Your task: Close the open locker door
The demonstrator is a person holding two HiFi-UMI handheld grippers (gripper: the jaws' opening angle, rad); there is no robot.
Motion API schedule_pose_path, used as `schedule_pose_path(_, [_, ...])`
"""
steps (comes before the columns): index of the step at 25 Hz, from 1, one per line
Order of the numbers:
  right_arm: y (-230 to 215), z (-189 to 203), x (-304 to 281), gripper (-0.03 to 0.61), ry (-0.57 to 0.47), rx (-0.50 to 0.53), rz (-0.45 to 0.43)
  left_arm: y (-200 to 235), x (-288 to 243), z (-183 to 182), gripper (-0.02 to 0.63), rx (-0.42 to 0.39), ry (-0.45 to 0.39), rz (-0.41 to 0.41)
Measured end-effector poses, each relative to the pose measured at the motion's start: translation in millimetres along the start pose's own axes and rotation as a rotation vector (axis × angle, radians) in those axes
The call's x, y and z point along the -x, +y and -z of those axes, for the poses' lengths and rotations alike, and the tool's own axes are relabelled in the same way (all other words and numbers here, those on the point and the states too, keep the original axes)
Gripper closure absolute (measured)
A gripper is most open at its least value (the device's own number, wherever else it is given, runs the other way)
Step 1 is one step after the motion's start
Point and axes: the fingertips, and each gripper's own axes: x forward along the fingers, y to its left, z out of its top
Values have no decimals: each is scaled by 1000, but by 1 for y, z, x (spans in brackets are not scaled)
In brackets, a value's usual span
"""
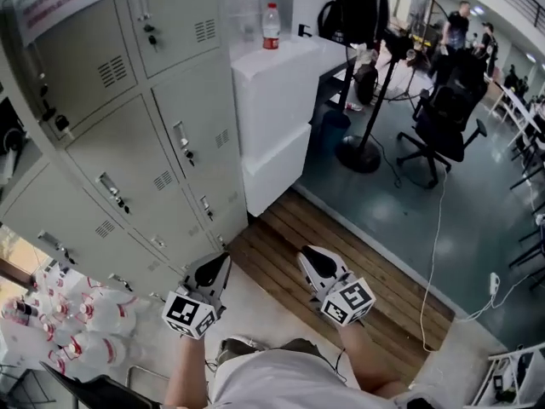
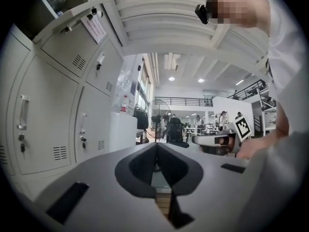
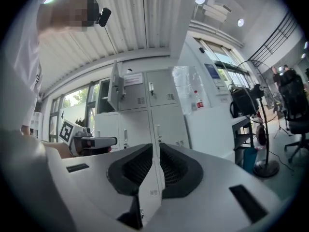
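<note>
A bank of grey lockers [image 1: 128, 160] fills the left of the head view. One upper locker stands open: its door [image 3: 114, 86] swings out to the left of the door with a notice [image 3: 133, 79], and its dark inside [image 2: 53, 4] shows at top left of the left gripper view. My left gripper [image 1: 223, 259] [image 2: 157, 146] is shut and holds nothing. My right gripper [image 1: 306, 251] [image 3: 153, 149] has its jaws drawn to a thin slit with nothing between them. Both point level, side by side, well short of the lockers and below the open door.
A white cabinet [image 1: 272, 100] with a water bottle [image 1: 271, 25] stands just right of the lockers. Shrink-wrapped packs of bottles [image 1: 60, 322] lie at the lower left. A fan stand [image 1: 362, 152], an office chair [image 1: 443, 126] and people are further back on the right.
</note>
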Motion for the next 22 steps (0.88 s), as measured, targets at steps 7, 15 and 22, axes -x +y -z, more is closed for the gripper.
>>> schedule_pose_path(7, [62,-4,-119,534,-5,21,-207,87,72,-8,611,-10,-13,-183])
schedule_pose_path(15, [157,-16,-225,533,-57,57,-439,159,163,-6,611,-23,-23,-371])
schedule_pose_path(22, [232,-55,-276,526,-171,77,-665,181,223,-9,611,-36,-20,-538])
